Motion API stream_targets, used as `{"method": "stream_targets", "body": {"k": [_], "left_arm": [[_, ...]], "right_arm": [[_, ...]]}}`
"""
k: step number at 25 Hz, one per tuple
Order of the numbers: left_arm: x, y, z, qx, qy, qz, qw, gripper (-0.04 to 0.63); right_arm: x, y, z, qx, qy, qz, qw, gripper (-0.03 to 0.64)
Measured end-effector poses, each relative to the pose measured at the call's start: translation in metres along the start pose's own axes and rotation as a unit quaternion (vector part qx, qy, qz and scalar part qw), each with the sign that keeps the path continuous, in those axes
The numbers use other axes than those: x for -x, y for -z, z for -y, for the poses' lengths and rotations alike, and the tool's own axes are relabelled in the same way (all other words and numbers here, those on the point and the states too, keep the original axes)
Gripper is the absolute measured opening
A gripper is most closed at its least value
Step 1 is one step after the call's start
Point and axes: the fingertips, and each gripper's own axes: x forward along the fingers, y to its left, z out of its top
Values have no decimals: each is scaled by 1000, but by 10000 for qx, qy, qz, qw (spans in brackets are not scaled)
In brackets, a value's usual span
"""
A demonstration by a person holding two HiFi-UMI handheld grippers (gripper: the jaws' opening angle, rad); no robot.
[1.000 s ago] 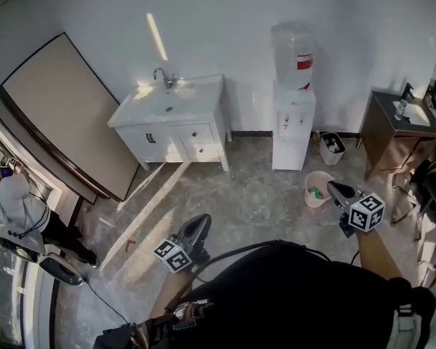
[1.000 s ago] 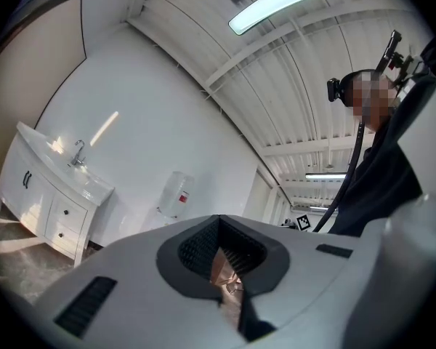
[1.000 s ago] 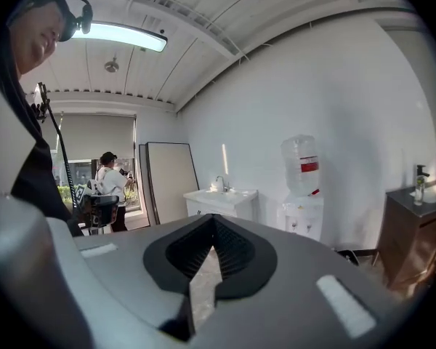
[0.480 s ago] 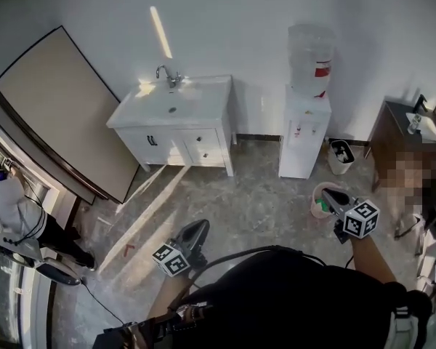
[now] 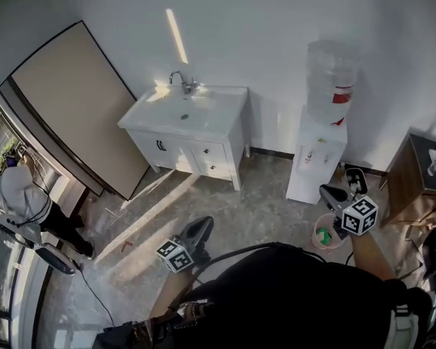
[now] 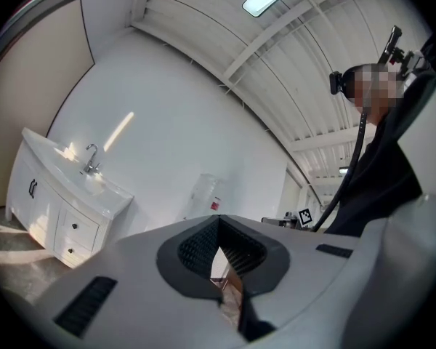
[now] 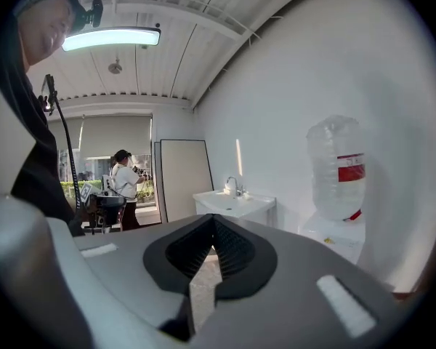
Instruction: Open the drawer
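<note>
Along the far wall in the head view, a white vanity with a glossy basin top stands at upper centre. The drawer, a flat white front with a small dark knob, sits closed in the vanity's right half, above a second one like it. Open grey marbled floor spreads between the vanity and both grippers, which are well apart from it. A tall flat board leans at the left, its lower edge near the vanity's left corner. A boxy white water dispenser topped by a clear bottle stands to the right, with a gap between. A round pink tub lies just beside the right gripper at lower right. The left gripper hangs at lower centre.

Through the left gripper view, the ribbed dark pads meet at their tips with nothing between them, and the vanity shows at the frame's left.

Through the right gripper view, the jaws likewise stand together and empty, with the vanity at centre just above them.
</note>
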Motion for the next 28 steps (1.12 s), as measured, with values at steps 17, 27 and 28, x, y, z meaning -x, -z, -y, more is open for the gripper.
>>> {"method": "stream_targets", "body": {"k": [17, 27, 28], "left_arm": [[-108, 5, -74, 318, -627, -39, 9975, 0], [-129, -75, -238, 340, -157, 1, 9993, 0], [-133, -85, -255, 337, -83, 12, 9994, 0]], "right_arm": [[-114, -1, 117, -71, -682, -246, 9973, 0], [-261, -65, 107, 288, -353, -245, 9987, 0], [-277, -72, 108, 249, -287, -216, 9990, 0]]}}
